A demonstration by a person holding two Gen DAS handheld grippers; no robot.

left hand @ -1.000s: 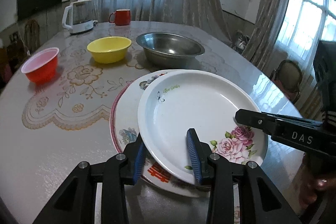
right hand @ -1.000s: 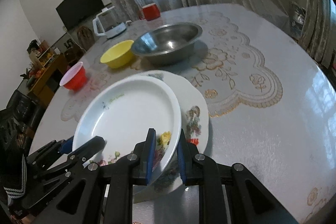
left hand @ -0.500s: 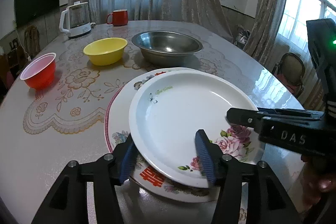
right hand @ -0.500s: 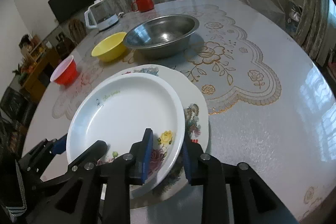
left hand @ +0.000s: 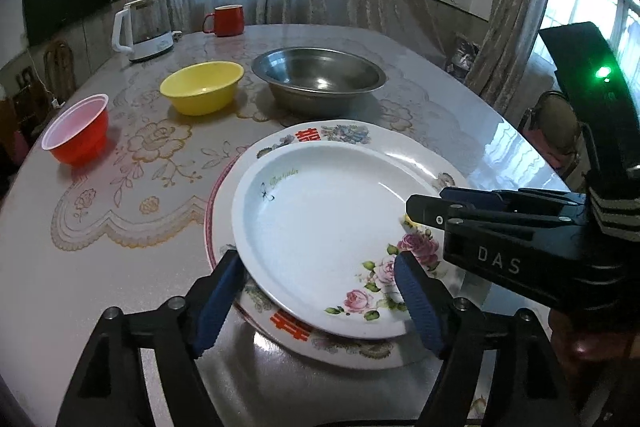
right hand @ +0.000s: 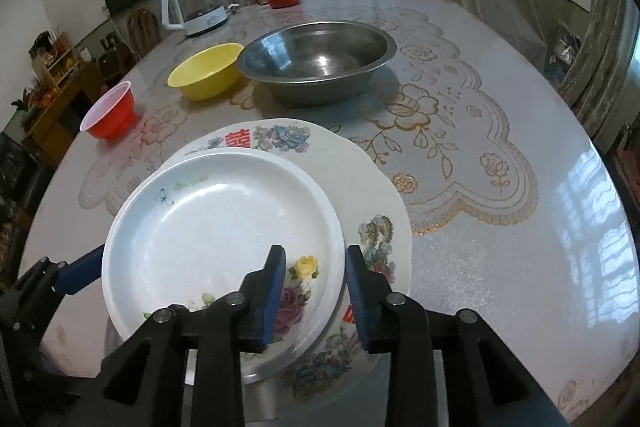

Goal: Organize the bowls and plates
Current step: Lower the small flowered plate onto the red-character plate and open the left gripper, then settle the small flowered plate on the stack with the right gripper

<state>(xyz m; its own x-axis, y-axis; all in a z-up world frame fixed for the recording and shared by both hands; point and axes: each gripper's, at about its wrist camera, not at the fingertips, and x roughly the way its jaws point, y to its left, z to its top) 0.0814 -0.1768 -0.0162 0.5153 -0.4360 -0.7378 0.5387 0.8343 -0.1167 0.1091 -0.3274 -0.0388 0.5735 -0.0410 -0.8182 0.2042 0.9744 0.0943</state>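
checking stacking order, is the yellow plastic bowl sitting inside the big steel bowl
No, the yellow plastic bowl stands on the table beside the steel bowl.

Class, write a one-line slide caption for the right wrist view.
Right gripper, jaws open, straddles the rim of a white rose plate stacked on a larger floral plate.

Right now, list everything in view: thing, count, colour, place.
white rose plate: 1, white with roses, stacked on the patterned plate
patterned plate: 1, white with red characters, under it
steel bowl: 1, silver, behind the plates
yellow bowl: 1, yellow, left of the steel bowl
red bowl: 1, red, far left
kettle: 1, white, table's far side
mug: 1, red, beside the kettle
table: 1, pale floral cover
left tongs: black, blue pads, open, astride plate rim
right tongs: same, open, astride plate rim
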